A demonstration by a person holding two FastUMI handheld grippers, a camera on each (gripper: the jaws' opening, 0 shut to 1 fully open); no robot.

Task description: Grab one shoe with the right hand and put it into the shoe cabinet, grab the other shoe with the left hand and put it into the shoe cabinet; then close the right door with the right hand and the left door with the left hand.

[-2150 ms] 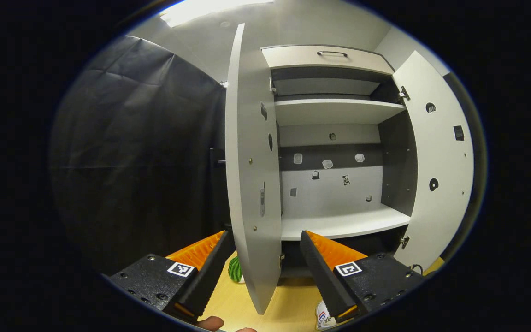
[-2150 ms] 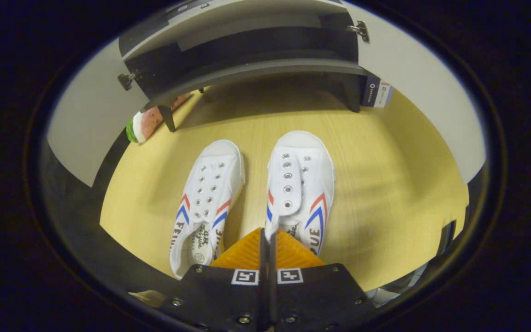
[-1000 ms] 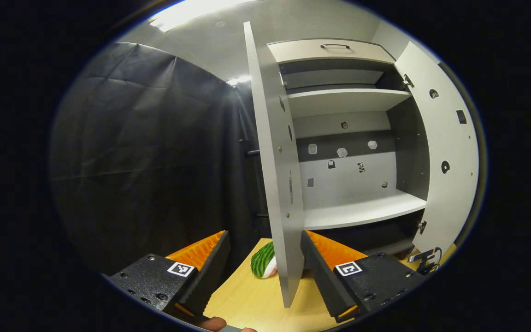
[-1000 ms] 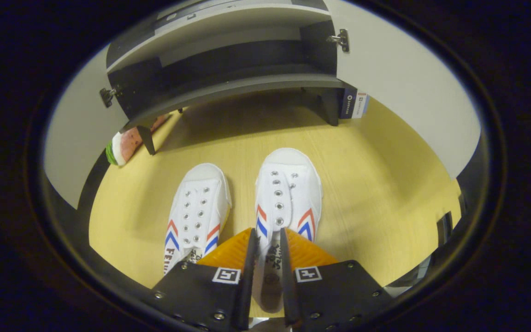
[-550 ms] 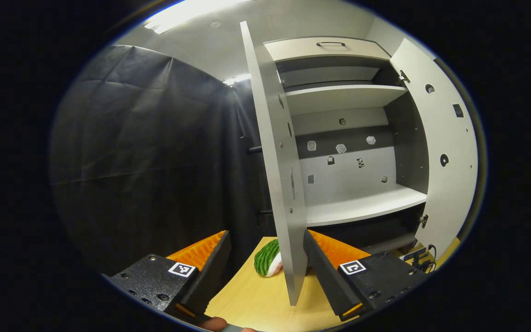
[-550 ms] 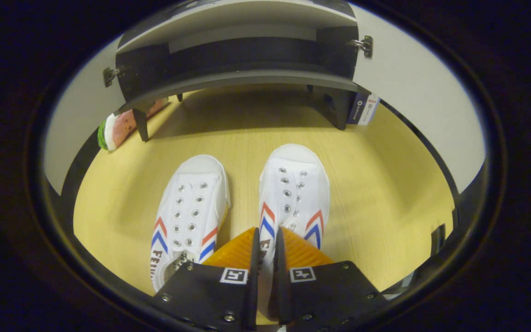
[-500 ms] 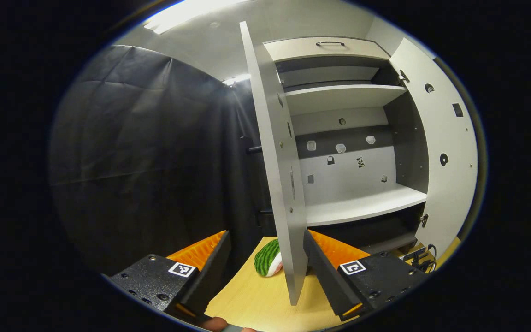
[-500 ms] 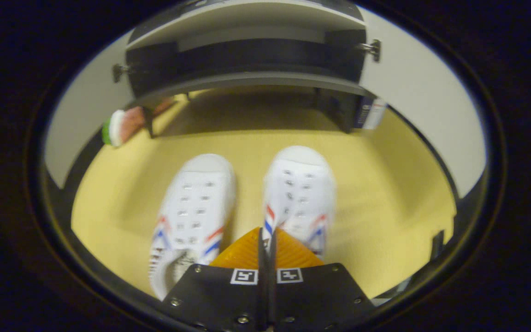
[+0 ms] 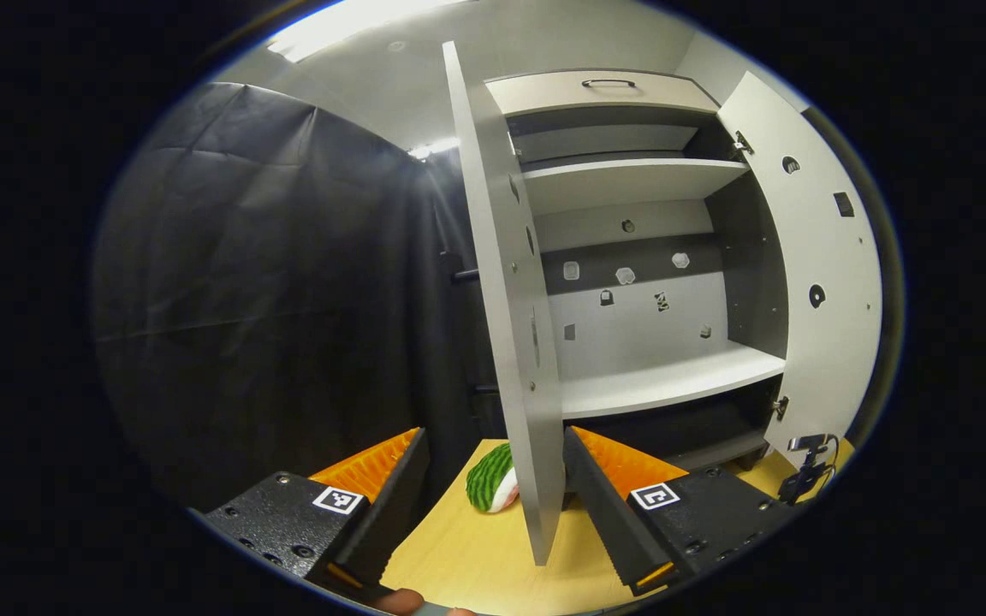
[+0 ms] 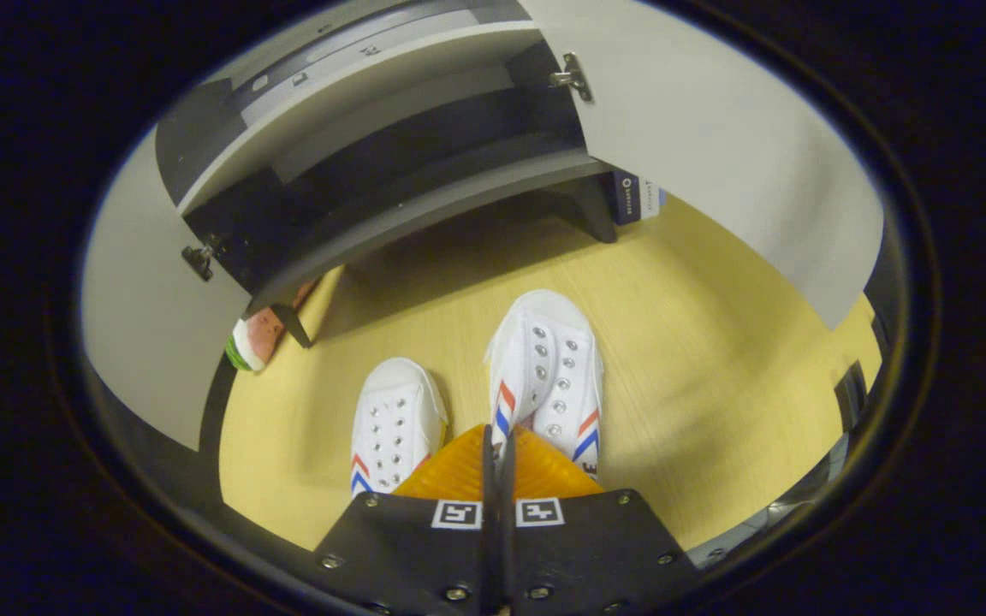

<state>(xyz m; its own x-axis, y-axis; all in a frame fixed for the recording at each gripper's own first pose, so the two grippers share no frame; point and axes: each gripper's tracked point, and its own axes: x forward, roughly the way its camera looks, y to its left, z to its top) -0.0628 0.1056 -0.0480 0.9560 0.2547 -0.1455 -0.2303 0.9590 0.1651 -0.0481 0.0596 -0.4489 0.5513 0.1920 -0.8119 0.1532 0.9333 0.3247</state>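
Note:
Two white canvas shoes with red and blue chevrons show in the right gripper view on the yellow wooden floor. My right gripper (image 10: 497, 438) is shut on the inner collar edge of the right shoe (image 10: 549, 376), which hangs tilted, toe forward. The left shoe (image 10: 394, 428) lies flat beside it. Ahead stands the shoe cabinet (image 10: 424, 214) with its left door (image 10: 142, 325) and right door (image 10: 715, 145) both swung open. My left gripper (image 9: 493, 436) is open and holds nothing, hovering before the edge of the left door (image 9: 501, 282). The white lower shelf (image 9: 664, 385) is bare.
A watermelon-slice toy (image 9: 490, 489) lies on the floor by the cabinet's left leg (image 10: 253, 340). A small blue and white box (image 10: 634, 198) stands behind the right leg. Black cloth wall (image 9: 270, 299) fills the left side. A dark cable clip (image 9: 805, 470) sits low right.
My right gripper opened over the right shoe's collar, shut on it, then rose and drew back with the shoe. The left gripper only drifted slightly and stayed open.

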